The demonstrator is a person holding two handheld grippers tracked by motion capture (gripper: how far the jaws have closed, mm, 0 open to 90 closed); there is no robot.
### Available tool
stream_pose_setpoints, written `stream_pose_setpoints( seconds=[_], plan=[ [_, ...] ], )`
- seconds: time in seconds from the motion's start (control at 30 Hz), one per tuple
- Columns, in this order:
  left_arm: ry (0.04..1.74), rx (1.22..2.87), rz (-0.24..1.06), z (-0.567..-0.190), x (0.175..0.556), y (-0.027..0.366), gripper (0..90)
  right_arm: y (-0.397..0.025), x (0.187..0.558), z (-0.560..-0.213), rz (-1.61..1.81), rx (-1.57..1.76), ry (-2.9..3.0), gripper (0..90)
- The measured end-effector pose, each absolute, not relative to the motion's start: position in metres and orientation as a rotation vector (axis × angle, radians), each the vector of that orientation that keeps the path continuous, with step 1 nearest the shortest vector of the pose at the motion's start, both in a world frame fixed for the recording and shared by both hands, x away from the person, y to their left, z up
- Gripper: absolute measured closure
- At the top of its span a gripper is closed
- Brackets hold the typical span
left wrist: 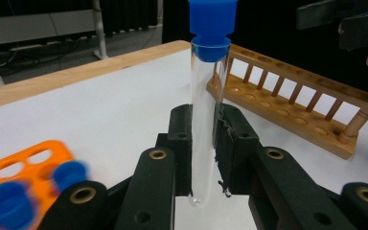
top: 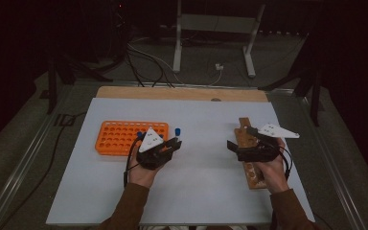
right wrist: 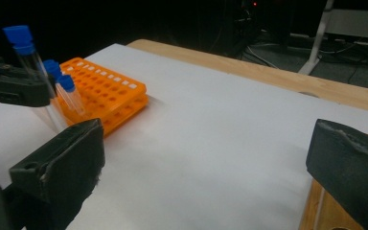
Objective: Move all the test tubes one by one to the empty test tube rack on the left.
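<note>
High view sits above the person's side, looking forward and down on the whole white table (top: 196, 191). Left gripper view rides close behind its jaws, facing the wooden rack (left wrist: 292, 103). Right gripper view looks the opposite way across the table toward the orange rack (right wrist: 108, 93). All three views share both racks.

My right tool (right wrist: 206, 167): jaws wide apart, nothing between them, white tabletop (right wrist: 206, 124) below. Wooden rack (right wrist: 323, 211) edge at lower right, under right jaw. Far left I see left tool (right wrist: 14, 86) clamped on upright clear tube with blue cap (right wrist: 26, 55). Just behind it, orange rack (right wrist: 110, 93) on tabletop, two more blue-capped tubes (right wrist: 69, 96) standing tilted in near end.
</note>
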State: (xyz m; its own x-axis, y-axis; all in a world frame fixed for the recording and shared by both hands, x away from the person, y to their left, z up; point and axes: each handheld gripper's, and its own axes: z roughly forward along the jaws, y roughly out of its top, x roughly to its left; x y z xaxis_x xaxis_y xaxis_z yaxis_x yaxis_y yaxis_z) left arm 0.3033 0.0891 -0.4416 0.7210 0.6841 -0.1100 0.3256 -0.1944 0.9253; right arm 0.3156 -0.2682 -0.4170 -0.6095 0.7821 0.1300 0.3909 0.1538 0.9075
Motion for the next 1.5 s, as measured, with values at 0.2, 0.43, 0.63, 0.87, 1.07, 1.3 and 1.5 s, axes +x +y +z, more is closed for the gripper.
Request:
stream_pose_setpoints(
  seconds=[0.2, 0.43, 0.63, 0.87, 1.07, 1.3, 1.5],
  plan=[
    [0.792, 1.776, 0.397, -0.435, 0.302, 0.113, 78.4, -0.272, 0.314, -0.415, 1.464, 1.126, 2.044, 0.0],
    [0.802, 1.769, 0.414, -0.427, 0.301, 0.144, 78.4, -0.275, 0.314, -0.416, 1.461, 1.134, 2.038, 0.0],
    [0.865, 1.732, 0.455, -0.428, 0.301, 0.167, 78.4, -0.277, 0.314, -0.415, 1.467, 1.135, 2.033, 0.0],
    [0.941, 1.674, 0.514, -0.434, 0.302, 0.186, 78.3, -0.279, 0.313, -0.414, 1.469, 1.134, 2.025, 0.0],
    [1.008, 1.682, 0.576, -0.441, 0.304, 0.193, 78.3, -0.281, 0.313, -0.413, 1.477, 1.135, 2.016, 0.0],
    [1.085, 1.686, 0.633, -0.457, 0.310, 0.193, 78.3, -0.283, 0.312, -0.412, 1.480, 1.138, 2.011, 0.0],
    [1.120, 1.684, 0.662, -0.465, 0.313, 0.192, 78.3, -0.282, 0.311, -0.413, 1.478, 1.136, 2.017, 0.0]
  ],
)
